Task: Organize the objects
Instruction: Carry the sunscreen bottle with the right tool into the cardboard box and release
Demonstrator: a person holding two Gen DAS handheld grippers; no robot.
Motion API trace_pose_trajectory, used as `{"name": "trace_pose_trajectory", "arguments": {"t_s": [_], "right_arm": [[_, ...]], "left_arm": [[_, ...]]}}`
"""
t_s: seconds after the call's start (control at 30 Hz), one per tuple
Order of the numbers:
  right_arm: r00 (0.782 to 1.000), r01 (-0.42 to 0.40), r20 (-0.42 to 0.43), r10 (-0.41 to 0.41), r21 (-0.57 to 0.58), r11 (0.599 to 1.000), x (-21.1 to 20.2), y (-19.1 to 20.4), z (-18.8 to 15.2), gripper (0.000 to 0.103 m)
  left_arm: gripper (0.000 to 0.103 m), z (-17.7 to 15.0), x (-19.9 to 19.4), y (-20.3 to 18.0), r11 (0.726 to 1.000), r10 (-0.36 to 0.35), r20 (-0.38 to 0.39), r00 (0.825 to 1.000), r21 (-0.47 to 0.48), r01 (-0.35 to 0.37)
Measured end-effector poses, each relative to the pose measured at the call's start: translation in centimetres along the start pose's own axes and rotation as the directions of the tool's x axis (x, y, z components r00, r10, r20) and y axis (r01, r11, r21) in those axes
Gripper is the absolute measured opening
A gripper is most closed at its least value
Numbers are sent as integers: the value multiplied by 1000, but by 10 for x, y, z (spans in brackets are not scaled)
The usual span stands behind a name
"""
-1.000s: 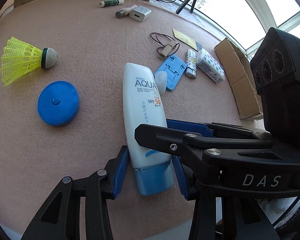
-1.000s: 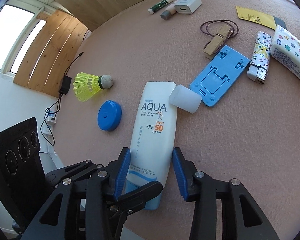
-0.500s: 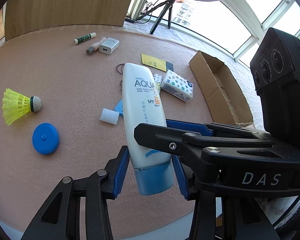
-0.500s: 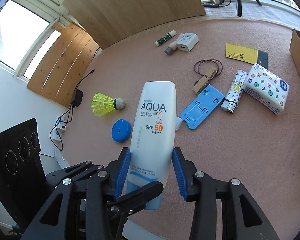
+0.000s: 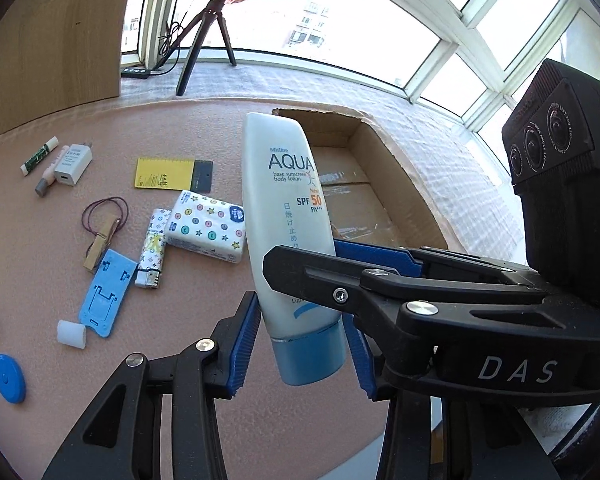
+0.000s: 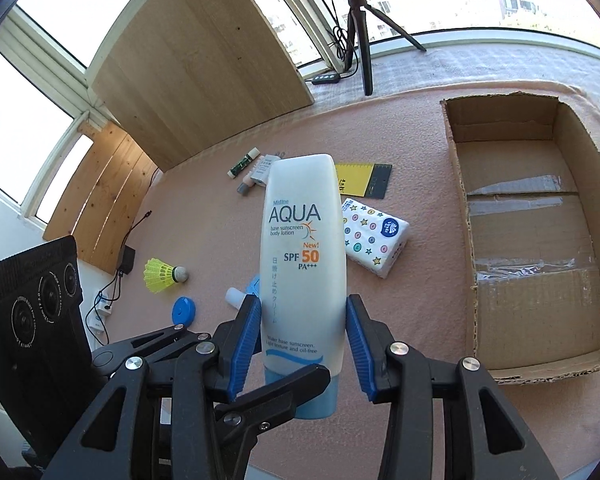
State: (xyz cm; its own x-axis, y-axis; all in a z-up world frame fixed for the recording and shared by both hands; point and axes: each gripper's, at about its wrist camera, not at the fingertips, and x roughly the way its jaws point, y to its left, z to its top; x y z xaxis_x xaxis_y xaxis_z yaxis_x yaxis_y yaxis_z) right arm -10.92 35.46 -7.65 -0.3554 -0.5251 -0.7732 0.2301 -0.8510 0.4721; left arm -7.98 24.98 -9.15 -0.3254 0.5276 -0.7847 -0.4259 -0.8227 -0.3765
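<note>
The left gripper was made of black plastic, with two angular fingers built from flat linked bars. Each finger carried a blue ribbed pad on its inner side. Round silver screws sat at the joints of the bars. The right gripper had the same build: black bars, blue ribbed pads and silver screws. On its side, white letters read "DAS". Behind each gripper stood a black box with three round lenses in a row and small white print around them; one box showed a small green light.
</note>
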Motion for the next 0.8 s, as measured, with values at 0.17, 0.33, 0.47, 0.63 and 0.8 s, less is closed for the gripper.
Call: {"name": "trace_pose_trajectory", "arguments": {"t_s": [0.17, 0.33, 0.47, 0.63, 0.8], "right_arm": [[998, 45, 41, -46, 30, 999, -22, -39, 13, 40], [994, 80, 64, -83, 53, 995, -35, -69, 21, 40], [993, 95, 70, -99, 59, 994, -41, -85, 25, 40], [992, 104, 68, -108, 60, 993, -42, -94, 27, 40], [992, 102, 69, -106, 61, 993, -42, -98, 27, 40]], "left_arm": [[46, 26, 33, -35, 999, -26, -6, 1000, 34, 26], [46, 42, 56, -59, 998, -39, -12, 999, 50, 40], [46, 48, 67, -73, 997, -45, -17, 999, 55, 45], [46, 49, 73, -78, 997, -40, -23, 999, 66, 41], [46, 50, 73, -76, 995, -23, -12, 1000, 94, 24]]}}
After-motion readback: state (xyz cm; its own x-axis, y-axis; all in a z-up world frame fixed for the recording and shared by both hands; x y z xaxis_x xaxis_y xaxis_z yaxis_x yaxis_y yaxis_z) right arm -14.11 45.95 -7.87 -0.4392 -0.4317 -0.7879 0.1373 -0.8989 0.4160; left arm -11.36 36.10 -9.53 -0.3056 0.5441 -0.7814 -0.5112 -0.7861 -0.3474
